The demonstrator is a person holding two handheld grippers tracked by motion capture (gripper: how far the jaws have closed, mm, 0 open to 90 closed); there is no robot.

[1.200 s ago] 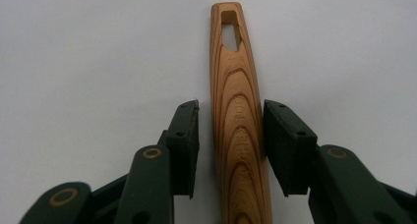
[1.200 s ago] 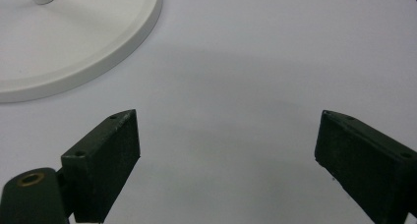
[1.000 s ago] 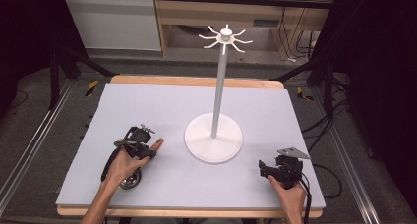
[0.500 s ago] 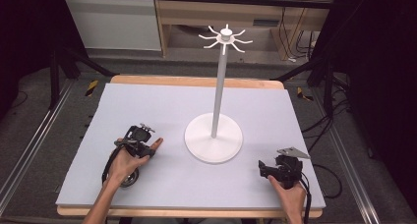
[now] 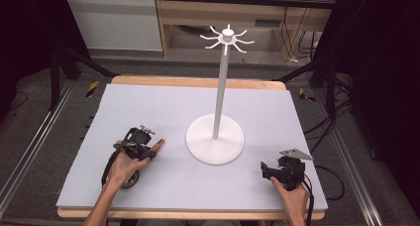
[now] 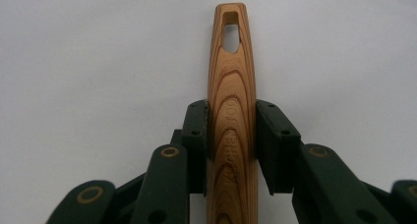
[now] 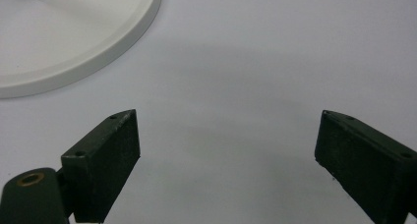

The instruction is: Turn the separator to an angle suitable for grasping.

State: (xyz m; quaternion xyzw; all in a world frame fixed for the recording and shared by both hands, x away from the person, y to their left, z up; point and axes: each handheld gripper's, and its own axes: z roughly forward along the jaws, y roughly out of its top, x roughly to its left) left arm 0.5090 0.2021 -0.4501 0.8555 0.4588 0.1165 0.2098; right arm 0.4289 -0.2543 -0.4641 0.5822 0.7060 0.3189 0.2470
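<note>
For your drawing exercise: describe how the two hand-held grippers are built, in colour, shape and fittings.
Both are black. The left gripper has flat rectangular pads on hinged links with brass-coloured pivot rings and small screws. The right gripper has the same blocky pads and carries a grey three-cornered plate. A black cable trails from each.

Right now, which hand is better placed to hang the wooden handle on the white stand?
Left. The left gripper is shut on the wooden handle, hanging hole pointing ahead. The right gripper is open with nothing between its jaws, beside the stand base.
</note>
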